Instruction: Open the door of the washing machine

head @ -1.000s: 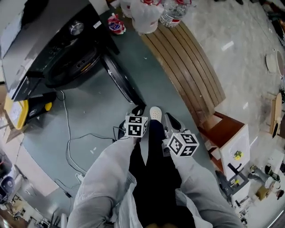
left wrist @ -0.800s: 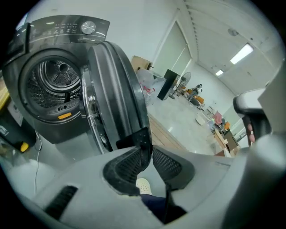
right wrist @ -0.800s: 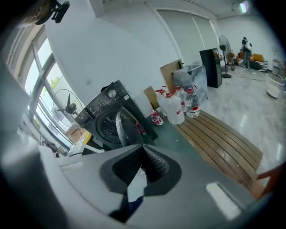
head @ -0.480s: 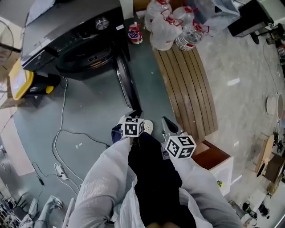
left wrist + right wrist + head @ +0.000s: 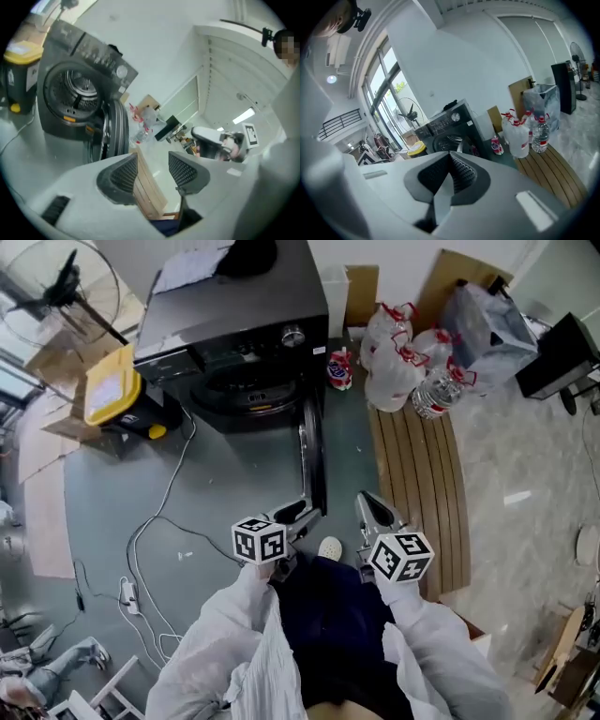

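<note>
The dark washing machine (image 5: 239, 343) stands at the back with its drum (image 5: 77, 93) exposed. Its round door (image 5: 310, 465) is swung fully out towards me, seen edge-on (image 5: 115, 129). My left gripper (image 5: 298, 517) hangs just off the door's near end, not touching it. Its jaws (image 5: 152, 160) are opening, with a clear gap and nothing between the ribbed pads (image 5: 123, 173). To its right my right gripper (image 5: 371, 509) is raised and shut, its pads (image 5: 461, 171) meeting with nothing in them (image 5: 450, 155). The machine shows beyond it (image 5: 447, 124).
A slatted wooden bench (image 5: 417, 484) runs along the right, with water bottles (image 5: 403, 362) at its far end. A yellow-lidded box (image 5: 112, 395) sits left of the machine and a cable (image 5: 155, 521) trails over the green floor. My shoe (image 5: 330, 547) is between the grippers.
Both grippers have risen and drawn back from the door's edge. The left jaws now stand wider apart. My view has lifted and takes in the whole machine; the door stays open.
</note>
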Tool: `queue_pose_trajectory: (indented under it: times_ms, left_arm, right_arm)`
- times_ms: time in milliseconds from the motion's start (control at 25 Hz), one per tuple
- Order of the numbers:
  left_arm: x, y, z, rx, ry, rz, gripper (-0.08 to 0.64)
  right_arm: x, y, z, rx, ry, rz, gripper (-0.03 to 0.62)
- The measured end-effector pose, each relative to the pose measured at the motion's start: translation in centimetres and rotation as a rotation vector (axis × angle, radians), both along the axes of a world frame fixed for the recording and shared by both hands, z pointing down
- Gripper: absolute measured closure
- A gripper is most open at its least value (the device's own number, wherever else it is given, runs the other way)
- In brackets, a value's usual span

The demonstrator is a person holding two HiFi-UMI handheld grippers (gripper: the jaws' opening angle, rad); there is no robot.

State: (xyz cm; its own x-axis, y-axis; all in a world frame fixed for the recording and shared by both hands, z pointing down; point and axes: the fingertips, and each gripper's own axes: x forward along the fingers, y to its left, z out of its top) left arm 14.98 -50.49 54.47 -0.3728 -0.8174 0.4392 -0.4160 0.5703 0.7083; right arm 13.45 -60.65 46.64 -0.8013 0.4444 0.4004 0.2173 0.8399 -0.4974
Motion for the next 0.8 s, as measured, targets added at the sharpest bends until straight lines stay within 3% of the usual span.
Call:
queue_pose_trajectory:
  times_ms: [200,360,520,680,800]
  left_arm:
    - [-3.8,7.4,-9.7,-0.094,-0.292,-0.121,0.441]
    - [-4.5,10.7,-14.8,-0.123,-0.43,-0.192,0.488]
    - [-4.4,12.3,-16.7,-0.126,-0.488,-0.301,0.561]
    - [-3.2,12.4,-16.2,-0.133,-0.49,-0.373,0.561]
    - [-2.2,12.1,-16.1,-0.176,-0.513,-0.373,0.561]
  right_arm:
    - [-2.9,2.4,-4.9,-0.011,-0.115,-0.058,0.583]
    - [-3.0,3.4,-8.0,0.036,-0.191,-0.095,0.583]
    - [-2.5,3.8,-9.9,0.079,-0.252,-0.151,0.583]
    - [-1.3,3.3,-10.0,0.093,-0.266,-0.177,0.583]
    - [-0.7,2.5,-9.7,0.102,-0.259,-0.17,0.583]
